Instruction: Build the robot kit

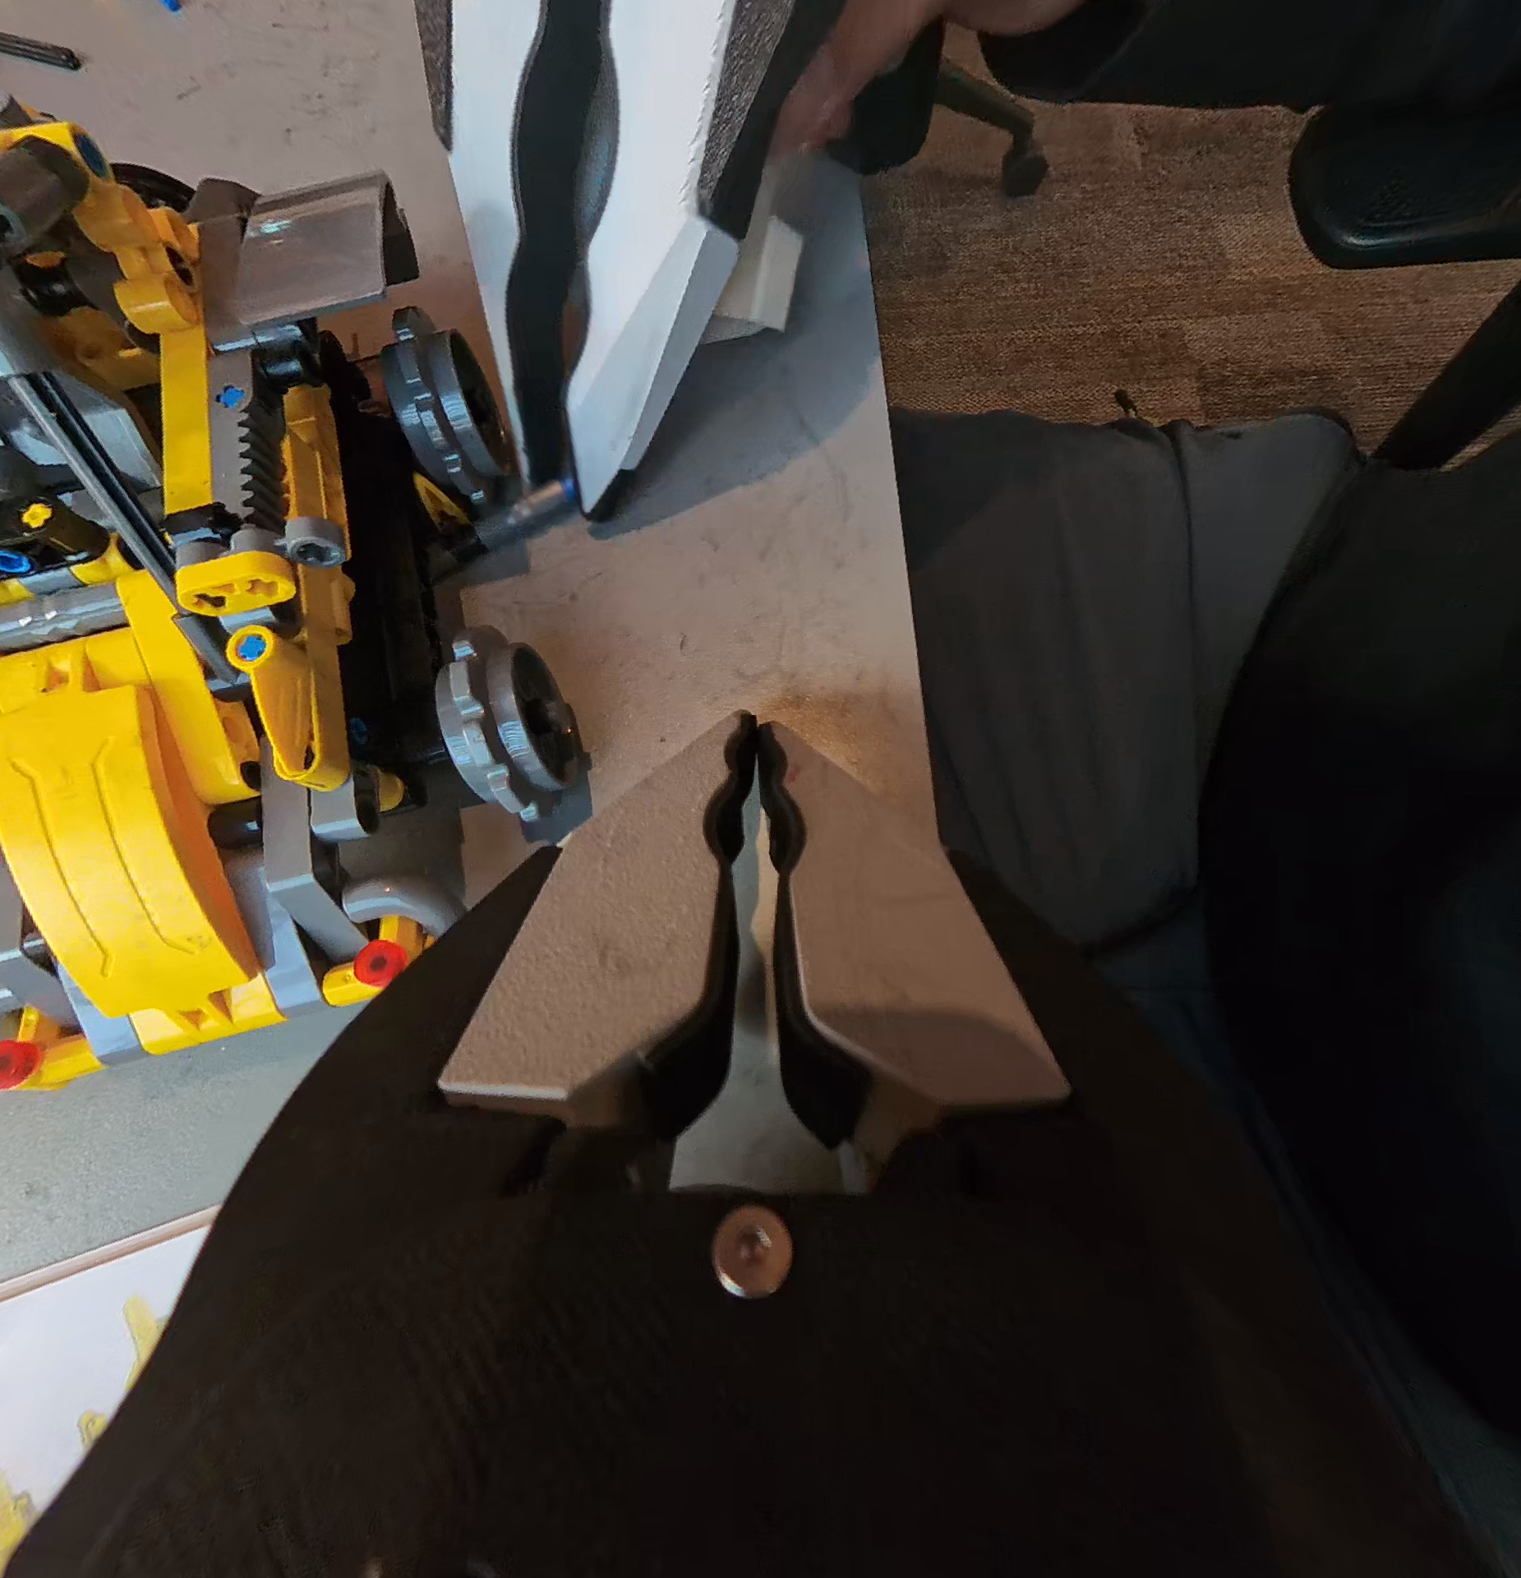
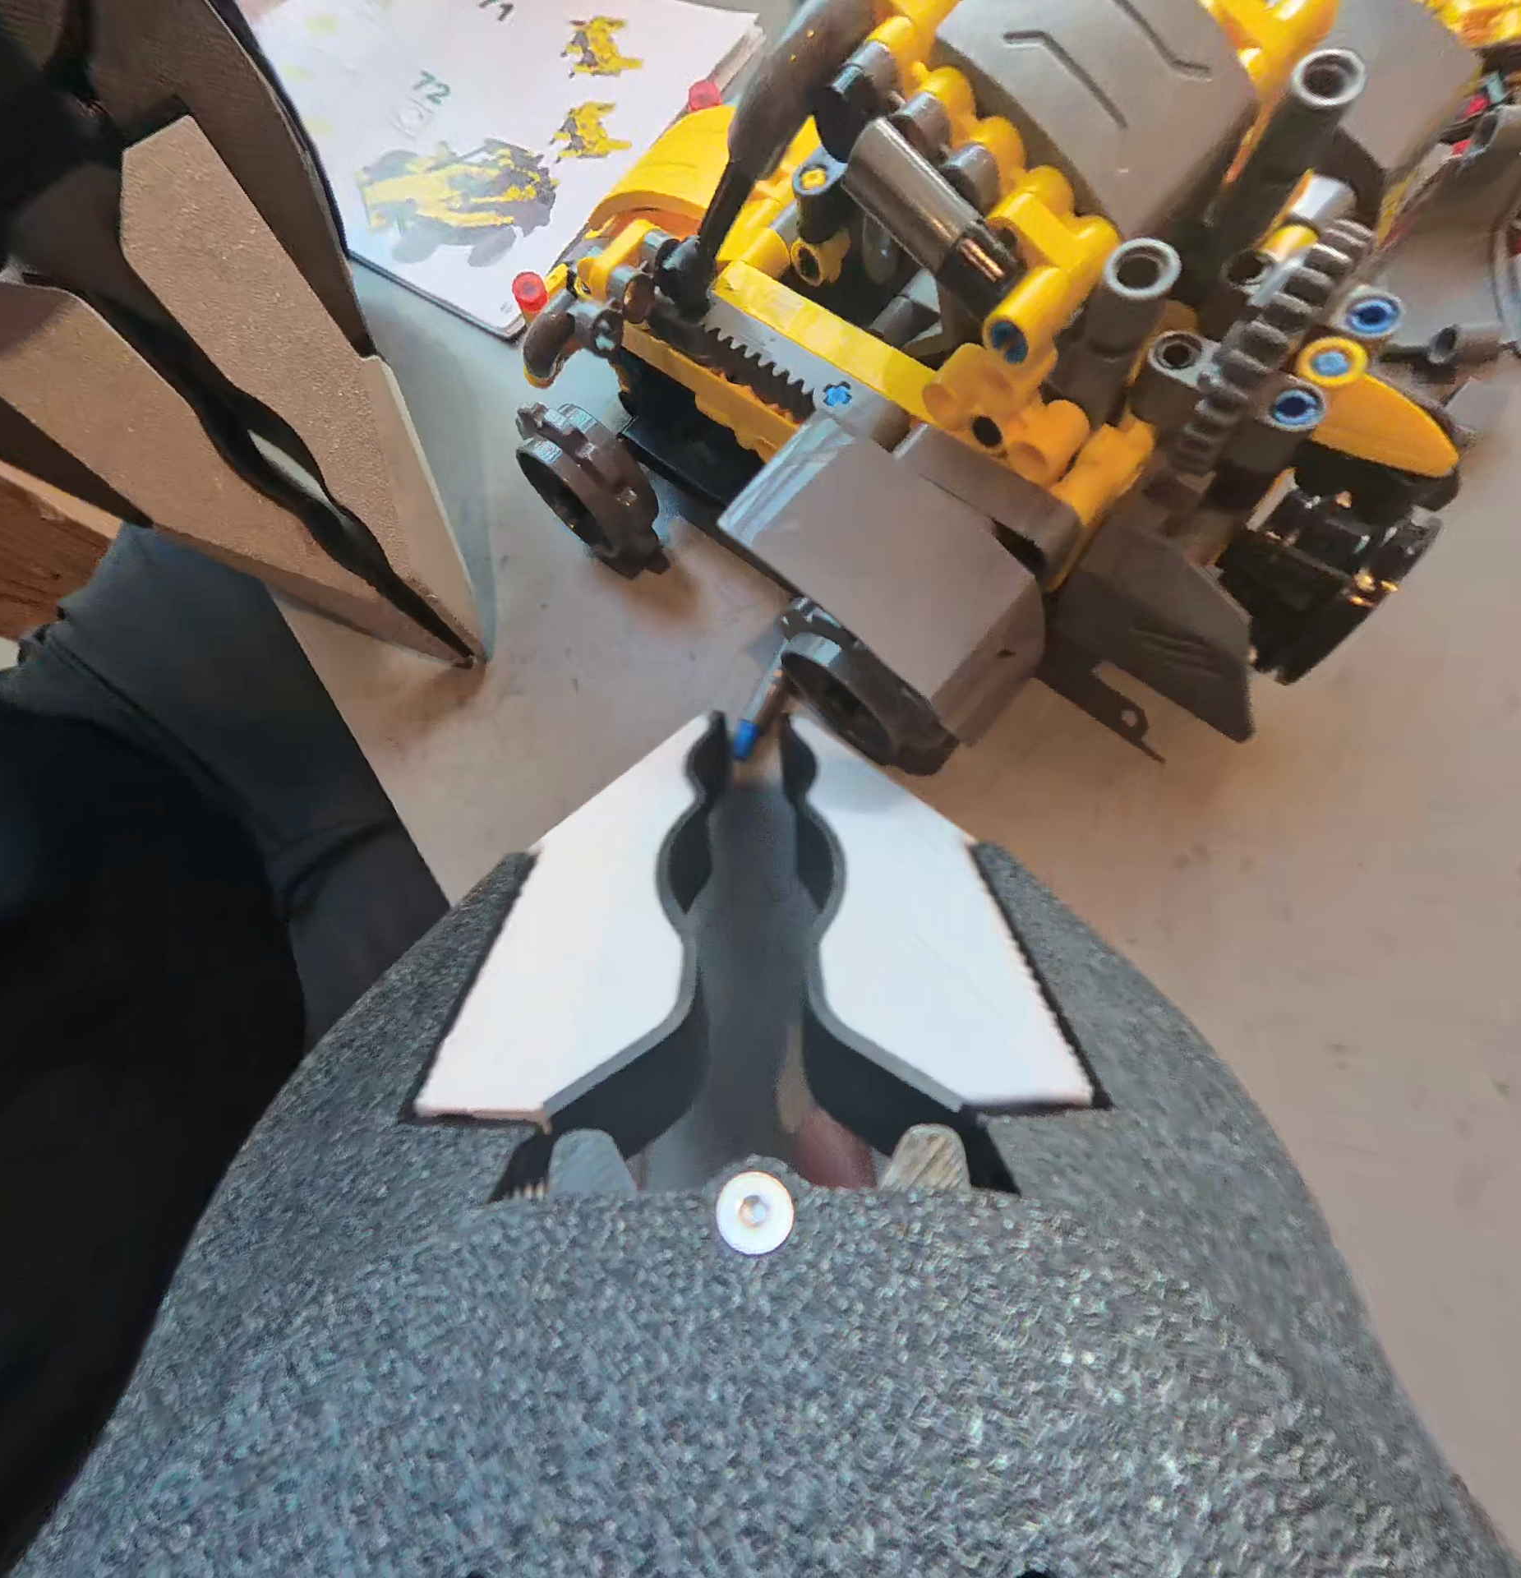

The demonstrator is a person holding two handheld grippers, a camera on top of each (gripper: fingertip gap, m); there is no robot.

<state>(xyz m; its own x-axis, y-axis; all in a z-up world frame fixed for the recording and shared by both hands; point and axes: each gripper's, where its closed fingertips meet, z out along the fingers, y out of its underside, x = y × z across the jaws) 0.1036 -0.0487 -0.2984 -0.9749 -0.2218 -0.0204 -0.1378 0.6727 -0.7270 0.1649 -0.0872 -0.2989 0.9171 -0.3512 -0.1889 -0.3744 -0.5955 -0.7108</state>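
A yellow and grey brick-built vehicle (image 2: 953, 341) stands on the pale table (image 2: 1166, 939); it also shows in the left wrist view (image 1: 142, 683). My right gripper (image 2: 752, 736), with white fingers, is shut on a small grey pin with a blue end (image 2: 761, 704). The pin's far end is against a dark toothed wheel (image 2: 842, 700) under the grey bucket (image 2: 893, 581). In the left wrist view the right gripper (image 1: 569, 495) comes down from above with the pin (image 1: 526, 510). My left gripper (image 1: 757, 730) is shut and empty, beside a second grey toothed wheel (image 1: 509, 734).
An instruction booklet (image 2: 483, 128) lies on the table behind the vehicle. The table edge (image 1: 902, 598) runs close on the right, with a person's dark-trousered legs (image 1: 1081, 683), a carpet floor (image 1: 1124, 299) and a black chair (image 1: 1423, 171) beyond it. Spacing between my two grippers at the tips: around 8 centimeters.
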